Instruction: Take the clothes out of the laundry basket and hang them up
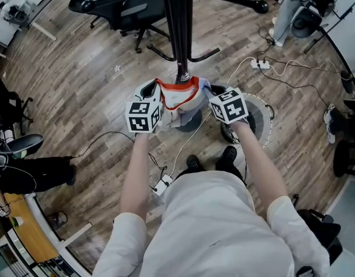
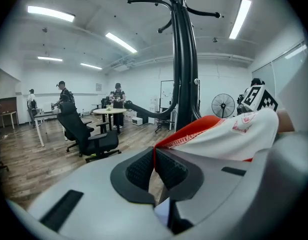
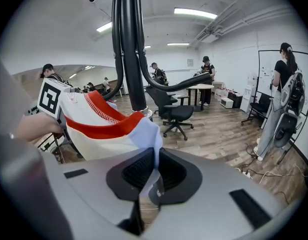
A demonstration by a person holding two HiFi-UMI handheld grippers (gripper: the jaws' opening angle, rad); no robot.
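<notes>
A person at a coat stand [image 1: 178, 27] held a white jersey [image 1: 178, 100] with a red collar band stretched between two hand-held tools, just on the near side of the stand's pole and below its curved hooks. The left gripper [image 2: 155, 166] had its pads pressed together on the red edge of the neck opening; the right gripper [image 3: 155, 169] pinched a pale blue fold at the opposite side. The cloth looked light, thin and limp, sagging between the two holds, so it would likely drape rather than keep a shape, and the firmer collar seam seemed the surest place to grip. The laundry basket [image 1: 263, 117] stood on the floor to the right of the stand's base, with cables [image 1: 281, 68] trailing beyond it. An office chair [image 1: 128, 7] stood to the left of the stand, well apart, leaving open room around the pole.
</notes>
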